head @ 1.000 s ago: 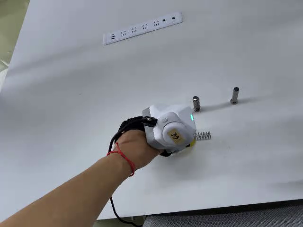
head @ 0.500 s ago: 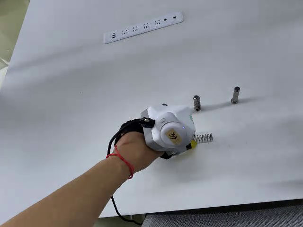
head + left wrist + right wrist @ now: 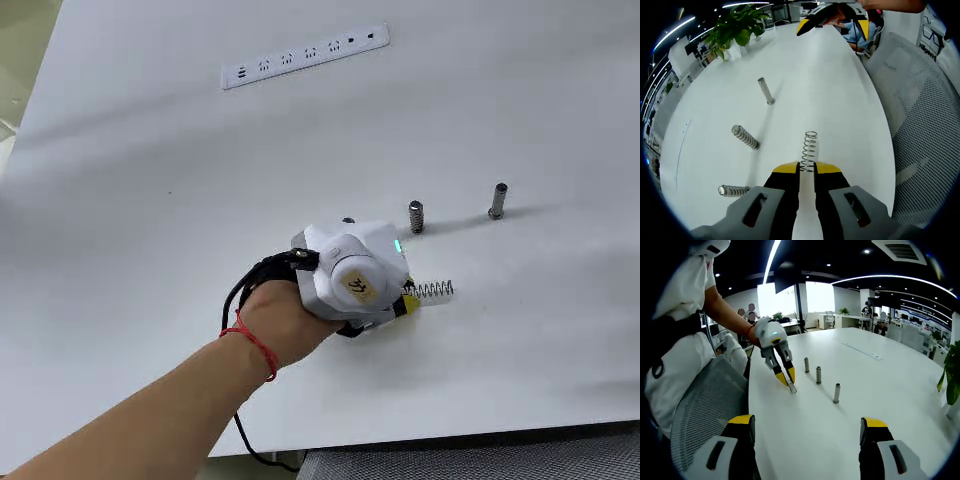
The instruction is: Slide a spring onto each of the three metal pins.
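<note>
A person's left arm reaches in from the near left edge of the white bench (image 3: 150,200), forearm stretched out low over the surface. A red cord (image 3: 255,342) circles the wrist. The left hand (image 3: 285,318) is wrapped round the body of the left tool (image 3: 807,169), which points to the right along the bench top.

The left tool's yellow-tipped jaws are pressed together on the near end of one loose spring (image 3: 809,146). The spring lies flat on the bench and sticks out to the right of the tips.

Just beyond the hand stand three metal pins in a row, all upright. The left pin (image 3: 733,190) and the middle pin (image 3: 745,136) each wear a spring, while the right pin (image 3: 765,91) is bare. That makes three springs in all: two on pins and one in the tool.

Further along the bench to the right, well apart from the pins, the right tool (image 3: 807,421) is held above the surface with its jaws wide apart.

A white power strip (image 3: 305,57) lies at the far side of the bench.
</note>
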Demonstrator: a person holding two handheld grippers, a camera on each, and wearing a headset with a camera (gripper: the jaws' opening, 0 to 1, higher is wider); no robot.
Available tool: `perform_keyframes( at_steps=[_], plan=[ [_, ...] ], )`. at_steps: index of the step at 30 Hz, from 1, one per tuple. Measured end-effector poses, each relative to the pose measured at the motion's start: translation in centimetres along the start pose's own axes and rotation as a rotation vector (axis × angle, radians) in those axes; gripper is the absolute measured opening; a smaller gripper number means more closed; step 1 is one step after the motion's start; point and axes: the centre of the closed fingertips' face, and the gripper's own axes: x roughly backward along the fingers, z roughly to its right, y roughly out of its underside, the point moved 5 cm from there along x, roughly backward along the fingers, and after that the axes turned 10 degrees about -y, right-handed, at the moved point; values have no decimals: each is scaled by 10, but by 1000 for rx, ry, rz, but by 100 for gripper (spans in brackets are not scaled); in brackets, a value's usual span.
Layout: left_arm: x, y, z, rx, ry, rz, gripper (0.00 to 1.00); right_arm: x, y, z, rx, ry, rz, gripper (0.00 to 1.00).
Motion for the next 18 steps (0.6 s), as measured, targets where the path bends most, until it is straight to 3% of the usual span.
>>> perform_keyframes(
  at_steps=[9,18],
  plan=[
    [16,-18,-1,82,-18,103,7,-4,-15,-2,14,-13,9,85],
    [40,-48,-6,173,-52,249,7,-12,-49,-8,20,-54,59,79]
  ],
)
